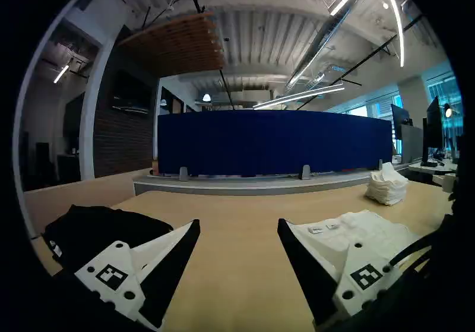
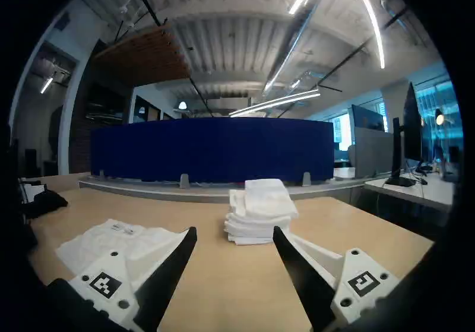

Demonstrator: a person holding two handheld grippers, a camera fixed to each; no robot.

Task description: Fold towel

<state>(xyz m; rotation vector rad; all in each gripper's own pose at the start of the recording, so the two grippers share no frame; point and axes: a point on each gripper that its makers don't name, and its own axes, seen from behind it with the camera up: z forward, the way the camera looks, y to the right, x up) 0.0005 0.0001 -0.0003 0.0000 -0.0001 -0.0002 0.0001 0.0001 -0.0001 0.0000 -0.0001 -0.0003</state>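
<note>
On my feed the towel (image 2: 119,240) and stack (image 2: 261,210) are plain white, table (image 2: 237,296) light tan wood, divider (image 2: 208,148) navy. Left gripper (image 1: 238,221) and right gripper (image 2: 234,228): white, black-edged, black-and-white square tags.

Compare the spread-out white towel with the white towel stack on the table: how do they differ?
The spread-out towel lies flat and open; the towel stack holds several folded layers. The spread-out towel sits low and wide, the towel stack taller and compact. Both are white and rest on the wooden table.
</note>
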